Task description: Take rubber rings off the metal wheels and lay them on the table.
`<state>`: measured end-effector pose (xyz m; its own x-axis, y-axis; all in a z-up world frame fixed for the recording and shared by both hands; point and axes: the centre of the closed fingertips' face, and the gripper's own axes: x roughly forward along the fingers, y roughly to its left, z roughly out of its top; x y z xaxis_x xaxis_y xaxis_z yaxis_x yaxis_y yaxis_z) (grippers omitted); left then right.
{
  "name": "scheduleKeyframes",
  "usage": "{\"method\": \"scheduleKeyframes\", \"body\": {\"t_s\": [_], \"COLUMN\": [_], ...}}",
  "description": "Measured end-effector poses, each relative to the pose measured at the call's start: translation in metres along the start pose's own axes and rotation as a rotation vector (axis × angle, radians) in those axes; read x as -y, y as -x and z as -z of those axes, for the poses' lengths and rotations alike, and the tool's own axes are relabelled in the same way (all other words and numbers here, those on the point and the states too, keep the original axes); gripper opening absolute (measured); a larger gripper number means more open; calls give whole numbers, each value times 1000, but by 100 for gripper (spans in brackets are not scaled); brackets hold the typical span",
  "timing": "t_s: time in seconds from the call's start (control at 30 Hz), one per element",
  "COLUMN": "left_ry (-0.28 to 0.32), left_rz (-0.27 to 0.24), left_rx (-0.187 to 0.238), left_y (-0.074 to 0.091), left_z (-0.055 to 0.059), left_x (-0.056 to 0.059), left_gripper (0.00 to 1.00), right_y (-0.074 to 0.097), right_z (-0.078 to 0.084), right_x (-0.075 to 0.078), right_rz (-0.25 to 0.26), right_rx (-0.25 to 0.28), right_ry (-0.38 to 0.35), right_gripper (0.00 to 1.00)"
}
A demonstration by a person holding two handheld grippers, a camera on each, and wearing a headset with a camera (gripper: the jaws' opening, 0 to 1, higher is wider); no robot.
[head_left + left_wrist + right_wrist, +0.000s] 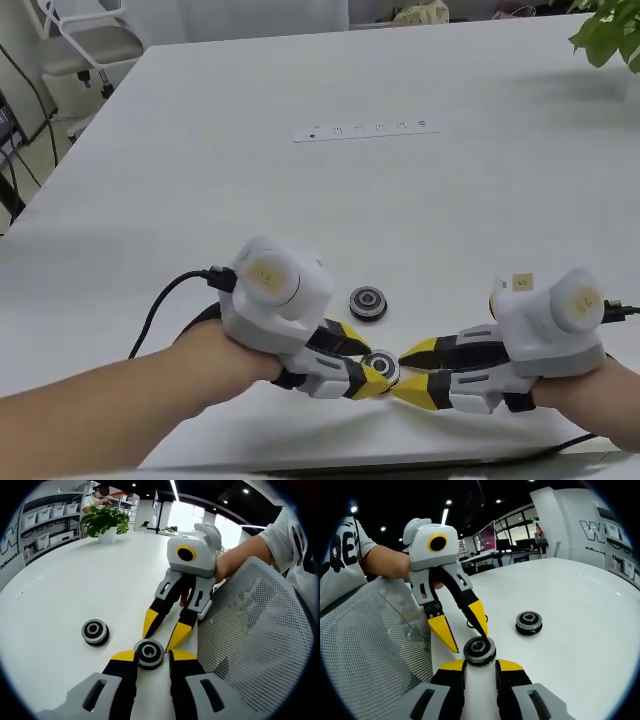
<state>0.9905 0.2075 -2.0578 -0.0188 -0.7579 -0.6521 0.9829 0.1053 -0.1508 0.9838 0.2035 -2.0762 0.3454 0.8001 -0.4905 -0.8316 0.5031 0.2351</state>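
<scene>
Just past the clamped wheel [381, 367] sits another wheel [368, 302], apparently unobstructed.

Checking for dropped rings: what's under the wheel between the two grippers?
White table shows around the wheel. Directly beneath it is covered by the wheel itself, so that cannot be seen.

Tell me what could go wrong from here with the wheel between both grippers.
1. The wheel sits near the table edge, beside a mesh chair; slipping from the left gripper, it could fall off.
2. The right gripper crowds the same wheel, so jaws may clash.
3. The second wheel lies close and could get knocked.
</scene>
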Motion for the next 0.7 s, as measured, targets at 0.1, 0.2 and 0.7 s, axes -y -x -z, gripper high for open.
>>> {"method": "scheduleKeyframes", "body": {"t_s": [0.1,0.2,0.7], "left_ry": [-7,-15,-163], "left_rz": [0,-5,-60], "left_rx": [-2,0,-7], "left_y": [-2,-3,-5], "left_z": [0,0,2], "left_x": [0,0,-2], "left_gripper": [17,15,8], "right_y": [0,0,-1], "right_z": [0,0,-1], "right_x": [0,0,0], "right_rz": [0,-1,-4], "right_rx": [2,3,3], "right_ry": [-2,-3,-2], "right_gripper": [20,21,20]}}
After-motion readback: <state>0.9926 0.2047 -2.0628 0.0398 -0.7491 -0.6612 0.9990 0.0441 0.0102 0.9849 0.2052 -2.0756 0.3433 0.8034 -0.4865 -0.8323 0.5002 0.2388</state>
